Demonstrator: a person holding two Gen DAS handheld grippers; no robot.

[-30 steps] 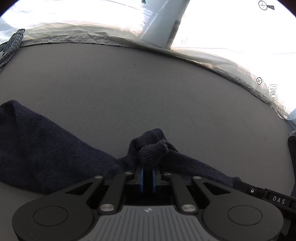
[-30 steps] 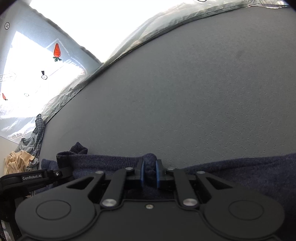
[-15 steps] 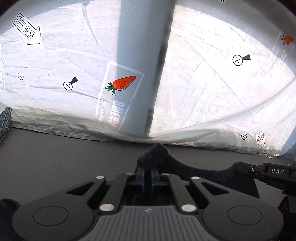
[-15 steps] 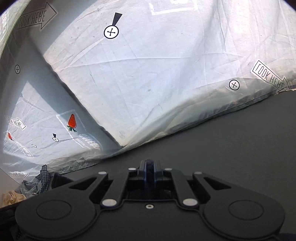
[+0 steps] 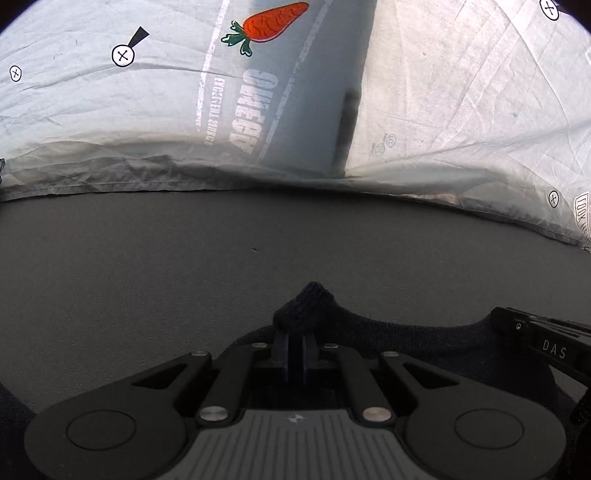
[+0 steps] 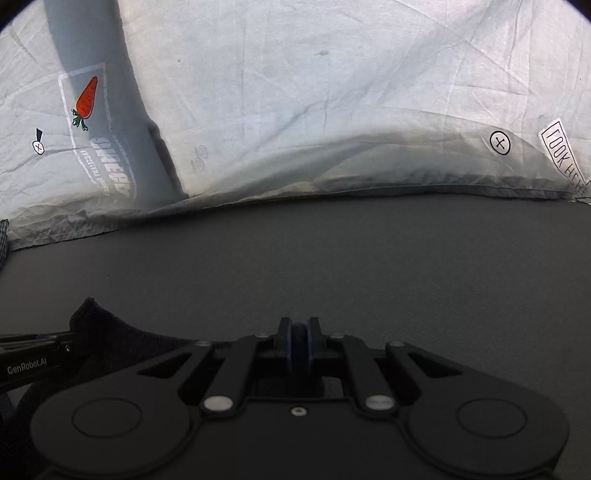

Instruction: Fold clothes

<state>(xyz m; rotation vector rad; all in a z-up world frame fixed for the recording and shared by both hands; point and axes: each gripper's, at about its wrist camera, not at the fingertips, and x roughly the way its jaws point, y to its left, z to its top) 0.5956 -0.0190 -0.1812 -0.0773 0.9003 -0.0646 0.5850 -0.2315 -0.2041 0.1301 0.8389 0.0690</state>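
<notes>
left gripper clamped on a bunched fold of the dark navy knit garment, a nub of the fabric poking up just past the fingertips. from that pinch the garment's edge runs off to the right in the left wrist view, sagging in a curve toward the right gripper, whose black body with "das" on it shows at the right edge of that view. right gripper pinched on the same garment too, a thin bit of dark cloth between its blue pads; its jaws have just been opening slightly but the cloth sits between them and looks gripped. in the right wrist view the garment shows at lower left as a dark peaked fold beside the left gripper's body marked "genrobot.ai". so the garment is held between the two tools, along one edge, low over the dark grey table surface. cannot tell how much of the garment rests on the table, most of it is hidden under the grippers. behind the table a white crinkled backdrop sheet with a printed carrot, crossed-circle marks and an arrow label. sliver of plaid cloth at far left edge of right wrist view.
</notes>
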